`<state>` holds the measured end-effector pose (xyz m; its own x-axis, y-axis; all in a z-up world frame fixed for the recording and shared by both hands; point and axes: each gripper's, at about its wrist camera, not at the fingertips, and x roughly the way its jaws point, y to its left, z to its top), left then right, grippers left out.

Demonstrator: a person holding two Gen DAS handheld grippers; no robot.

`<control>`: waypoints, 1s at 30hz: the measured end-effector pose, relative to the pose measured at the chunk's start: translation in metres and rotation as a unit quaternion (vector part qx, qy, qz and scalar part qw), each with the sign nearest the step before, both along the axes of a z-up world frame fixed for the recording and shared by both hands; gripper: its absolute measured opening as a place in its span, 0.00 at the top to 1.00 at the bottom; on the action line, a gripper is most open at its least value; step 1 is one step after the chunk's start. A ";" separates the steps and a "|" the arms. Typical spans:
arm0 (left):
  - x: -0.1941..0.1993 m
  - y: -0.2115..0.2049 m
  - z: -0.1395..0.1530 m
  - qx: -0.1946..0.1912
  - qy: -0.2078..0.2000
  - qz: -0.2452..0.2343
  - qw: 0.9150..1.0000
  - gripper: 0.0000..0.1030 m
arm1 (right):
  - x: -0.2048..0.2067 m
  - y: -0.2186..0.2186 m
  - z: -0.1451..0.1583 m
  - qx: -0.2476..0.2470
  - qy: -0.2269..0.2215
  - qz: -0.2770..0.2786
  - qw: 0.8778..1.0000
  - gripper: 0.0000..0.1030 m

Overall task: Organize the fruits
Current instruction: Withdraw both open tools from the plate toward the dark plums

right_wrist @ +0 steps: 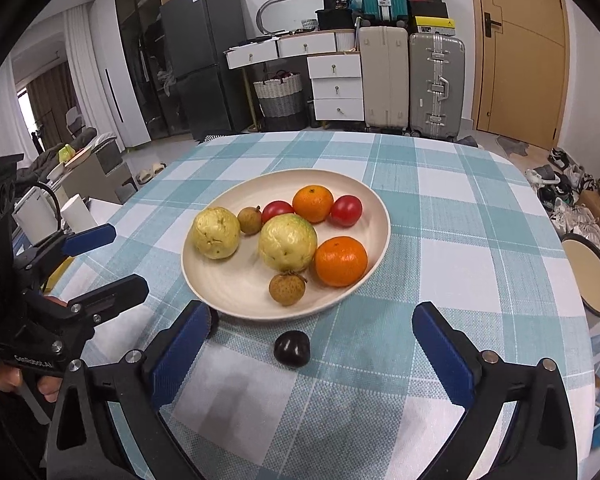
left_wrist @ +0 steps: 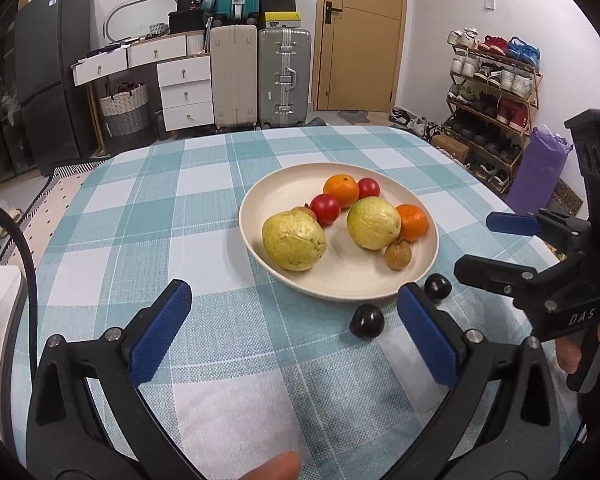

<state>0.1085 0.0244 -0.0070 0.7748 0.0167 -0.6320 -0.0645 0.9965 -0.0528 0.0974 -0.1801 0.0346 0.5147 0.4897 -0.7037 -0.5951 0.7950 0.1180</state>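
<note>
Guavas (right_wrist: 287, 242), oranges (right_wrist: 341, 261), tomatoes (right_wrist: 346, 210), longans (right_wrist: 287, 289) heaped on cream plate (right_wrist: 228, 296); two dark plums (right_wrist: 292, 349) left on cloth beside it.

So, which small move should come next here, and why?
Probably lower the right gripper onto the dark plum lying between its open fingers. Both plums, this one and the other plum, still lie on the tablecloth outside the plate, where the other fruits already sit.

Bright even light, soft shadows, fisheye-warped edges
</note>
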 end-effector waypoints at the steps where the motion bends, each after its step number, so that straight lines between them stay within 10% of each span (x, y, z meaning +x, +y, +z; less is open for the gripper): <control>1: 0.001 -0.001 -0.002 -0.001 0.004 -0.002 1.000 0.00 | 0.000 -0.001 -0.001 -0.002 0.002 -0.002 1.000 0.00; 17: 0.010 -0.011 -0.019 -0.002 0.032 -0.017 0.999 0.00 | -0.001 0.001 -0.025 -0.029 0.048 0.020 0.998 0.01; 30: 0.019 -0.014 -0.033 -0.016 0.064 -0.044 0.997 0.04 | -0.004 0.010 -0.035 -0.033 0.068 0.043 0.996 0.21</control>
<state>0.1278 0.0108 -0.0404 0.6847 -0.0701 -0.7255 0.0152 0.9965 -0.0819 0.0934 -0.1705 -0.0003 0.3711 0.4777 -0.7963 -0.6431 0.7508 0.1507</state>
